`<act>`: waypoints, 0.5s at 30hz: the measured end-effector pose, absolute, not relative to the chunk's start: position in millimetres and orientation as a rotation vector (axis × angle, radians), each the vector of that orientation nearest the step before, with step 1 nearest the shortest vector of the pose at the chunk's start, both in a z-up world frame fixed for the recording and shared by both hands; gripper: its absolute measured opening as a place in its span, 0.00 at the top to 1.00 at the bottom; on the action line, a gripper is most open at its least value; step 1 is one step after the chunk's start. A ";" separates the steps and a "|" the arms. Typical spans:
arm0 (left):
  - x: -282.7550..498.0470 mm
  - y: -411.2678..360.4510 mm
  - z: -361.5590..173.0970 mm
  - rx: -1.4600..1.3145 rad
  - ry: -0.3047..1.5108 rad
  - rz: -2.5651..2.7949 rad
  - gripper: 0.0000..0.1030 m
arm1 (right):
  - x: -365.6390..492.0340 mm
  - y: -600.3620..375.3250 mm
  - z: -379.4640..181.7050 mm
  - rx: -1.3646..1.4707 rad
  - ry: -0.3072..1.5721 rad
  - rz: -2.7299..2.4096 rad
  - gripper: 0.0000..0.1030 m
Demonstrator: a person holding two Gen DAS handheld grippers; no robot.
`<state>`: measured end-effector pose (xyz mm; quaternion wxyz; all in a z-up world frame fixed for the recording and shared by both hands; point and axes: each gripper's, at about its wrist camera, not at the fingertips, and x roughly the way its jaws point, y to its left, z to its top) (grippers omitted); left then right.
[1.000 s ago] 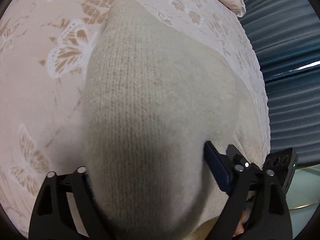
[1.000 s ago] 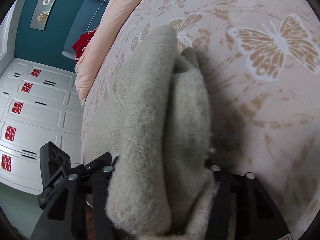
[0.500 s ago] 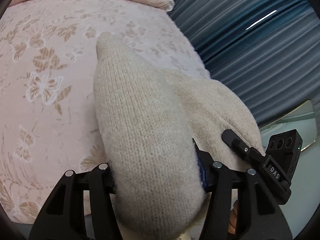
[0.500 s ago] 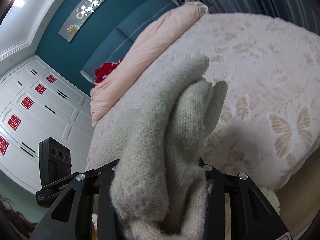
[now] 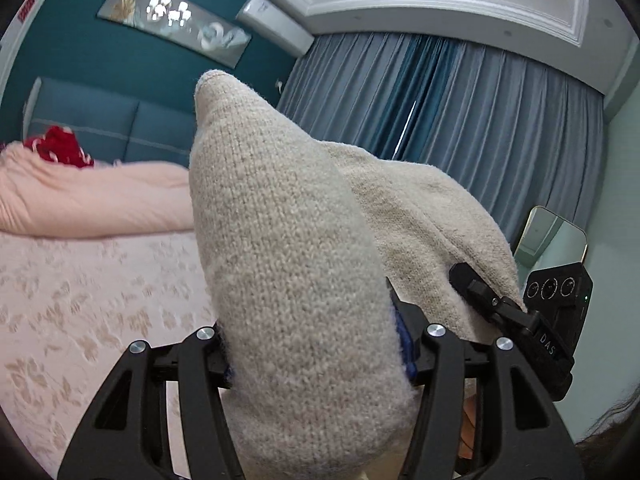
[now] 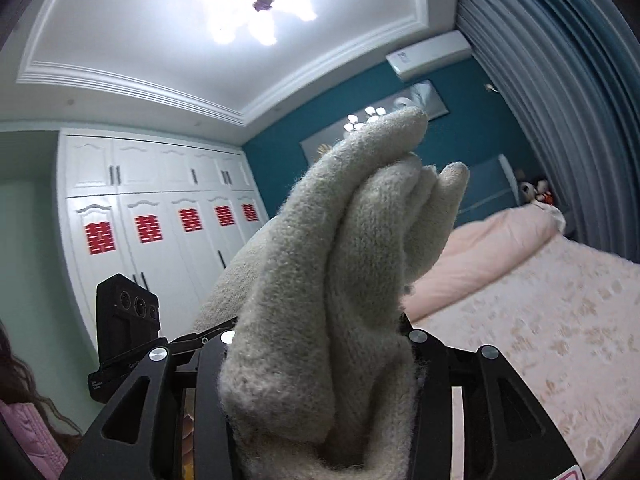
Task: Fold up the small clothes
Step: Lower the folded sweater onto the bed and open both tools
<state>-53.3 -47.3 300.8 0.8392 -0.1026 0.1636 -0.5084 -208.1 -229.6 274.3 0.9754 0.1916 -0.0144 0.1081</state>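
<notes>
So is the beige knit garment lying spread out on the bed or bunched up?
Bunched up and off the bed: the beige knit garment is gathered in thick folds between the left gripper and right gripper.

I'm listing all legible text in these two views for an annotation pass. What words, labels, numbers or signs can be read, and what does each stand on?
"DAS" on the black gripper body to the right in the left wrist view.
"囍", a red double-happiness sign, on each of five white wardrobe doors in the right wrist view.
Small white print on the black gripper part at lower left in the right wrist view: too small to read.
Mark on the air conditioner: blurred.
</notes>
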 end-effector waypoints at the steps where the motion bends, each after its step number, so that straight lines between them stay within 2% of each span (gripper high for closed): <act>1: -54.5 -32.2 310.4 -0.211 0.303 -1.058 0.46 | -202.6 -220.2 281.6 0.372 -0.050 0.251 0.59; 5: -49.1 22.9 334.6 -0.221 0.201 -1.008 0.46 | -180.2 -186.1 300.6 0.327 -0.102 0.368 0.58; 10: -27.7 68.9 335.2 -0.209 0.149 -0.935 0.43 | -148.2 -161.4 300.3 0.337 -0.100 0.477 0.58; 13: -13.3 86.5 316.7 -0.194 0.192 -0.884 0.41 | -117.6 -155.1 277.2 0.378 -0.028 0.488 0.55; 15: 5.9 96.4 288.1 -0.216 0.271 -0.869 0.40 | -86.5 -154.6 240.4 0.419 0.063 0.470 0.51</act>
